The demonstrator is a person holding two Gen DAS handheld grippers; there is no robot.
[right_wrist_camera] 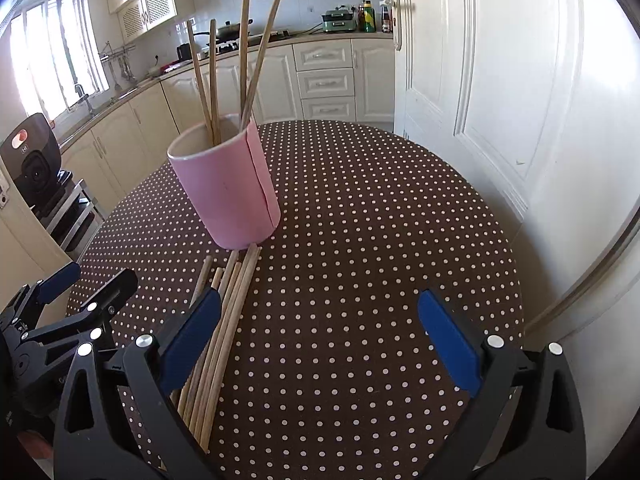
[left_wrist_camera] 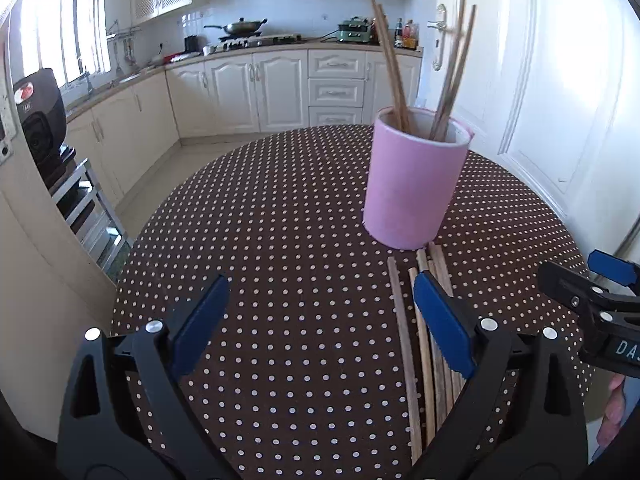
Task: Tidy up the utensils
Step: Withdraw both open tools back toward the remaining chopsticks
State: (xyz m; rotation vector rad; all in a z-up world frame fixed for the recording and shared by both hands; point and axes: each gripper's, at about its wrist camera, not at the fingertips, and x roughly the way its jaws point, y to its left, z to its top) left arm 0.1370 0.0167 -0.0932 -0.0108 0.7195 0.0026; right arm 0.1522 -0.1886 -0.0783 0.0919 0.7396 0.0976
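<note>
In the left wrist view, the left gripper (left_wrist_camera: 320, 312) occupies the lower frame, jaws spread wide with nothing between them, above the polka-dot tablecloth (left_wrist_camera: 280, 220). Right of centre, the pink holder (left_wrist_camera: 412, 184) stands upright and contains four chopsticks (left_wrist_camera: 390, 60) leaning against its rim. The loose chopsticks (left_wrist_camera: 404, 328) lie on the cloth in a bundle below the holder, their far ends near its base, partly under the gripper's right finger. At the right edge, the right gripper (left_wrist_camera: 580, 280) is partly visible. In the right wrist view, the right gripper (right_wrist_camera: 320, 320) is likewise released and empty.
</note>
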